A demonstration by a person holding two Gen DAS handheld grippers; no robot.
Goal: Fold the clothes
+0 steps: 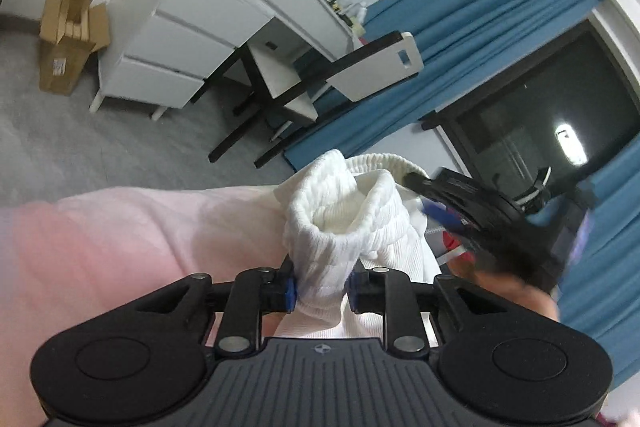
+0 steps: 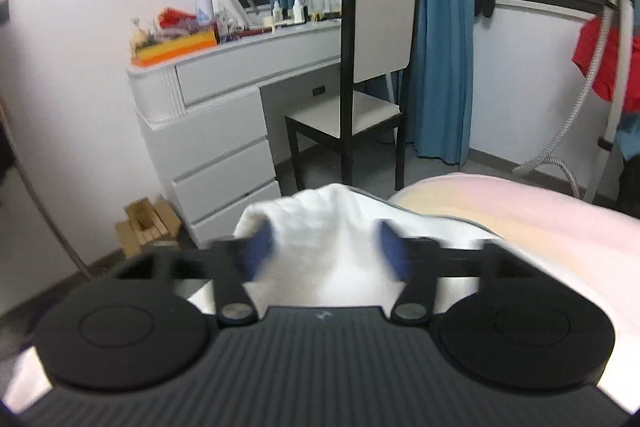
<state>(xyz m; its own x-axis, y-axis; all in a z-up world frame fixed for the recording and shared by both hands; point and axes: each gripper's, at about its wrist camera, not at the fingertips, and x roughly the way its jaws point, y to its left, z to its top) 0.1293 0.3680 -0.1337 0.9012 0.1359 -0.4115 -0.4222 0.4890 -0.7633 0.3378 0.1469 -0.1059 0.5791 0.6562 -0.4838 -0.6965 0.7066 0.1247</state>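
The left tool (image 1: 322, 287) pinches the white garment (image 1: 352, 223), which runs toward twelve o'clock. The right tool (image 2: 322, 247) stands wide astride it, gripping nothing, over the bed (image 2: 540, 211).

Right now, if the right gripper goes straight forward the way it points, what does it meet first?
Most likely the white garment: it lies bunched between the open fingers of the right gripper, apparently untouched. Blur leaves the depth unclear.
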